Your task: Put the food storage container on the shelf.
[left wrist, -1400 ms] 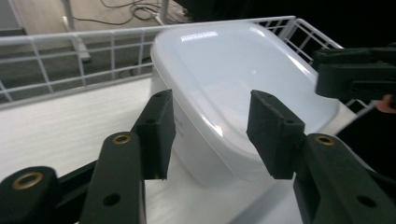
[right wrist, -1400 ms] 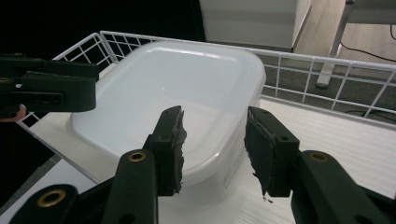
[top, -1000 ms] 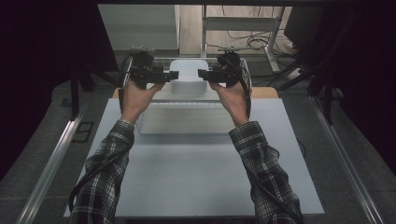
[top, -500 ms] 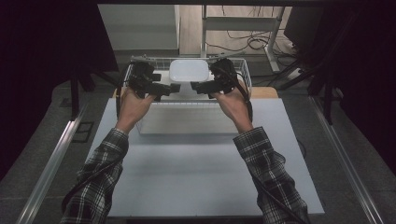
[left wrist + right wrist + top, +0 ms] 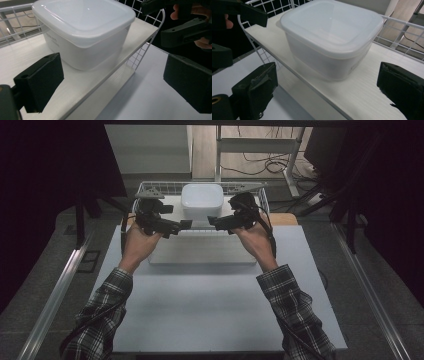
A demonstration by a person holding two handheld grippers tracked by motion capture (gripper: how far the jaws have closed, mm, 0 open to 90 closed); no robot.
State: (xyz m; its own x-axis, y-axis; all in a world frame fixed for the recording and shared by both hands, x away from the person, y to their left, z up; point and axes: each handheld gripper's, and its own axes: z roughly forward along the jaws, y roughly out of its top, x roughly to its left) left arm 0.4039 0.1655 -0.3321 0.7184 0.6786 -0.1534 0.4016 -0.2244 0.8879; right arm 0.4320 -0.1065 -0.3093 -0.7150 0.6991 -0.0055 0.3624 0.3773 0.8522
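Note:
A white plastic tub with a snap-on lid [image 5: 201,200] [image 5: 82,27] [image 5: 329,32] stands on the white board [image 5: 82,82] [image 5: 362,92] of a wire rack [image 5: 150,186]. My left gripper [image 5: 182,225] [image 5: 120,80] hovers just left of and nearer than the tub, open, its jaws having just been opening, nothing between them. My right gripper [image 5: 216,222] [image 5: 332,87] mirrors it on the right, open too, its jaws likewise just opened and empty. Both point inward at each other in front of the tub.
The rack's wire walls rise around the board at the sides and back. A lower white board [image 5: 200,252] lies in front of it on the pale table [image 5: 210,310]. Metal rails run along both sides of the table; cables lie on the floor beyond.
The tub, held between both grippers a second ago, now stands alone on the rack's board. Both grippers have opened and drawn back toward me and slightly down.

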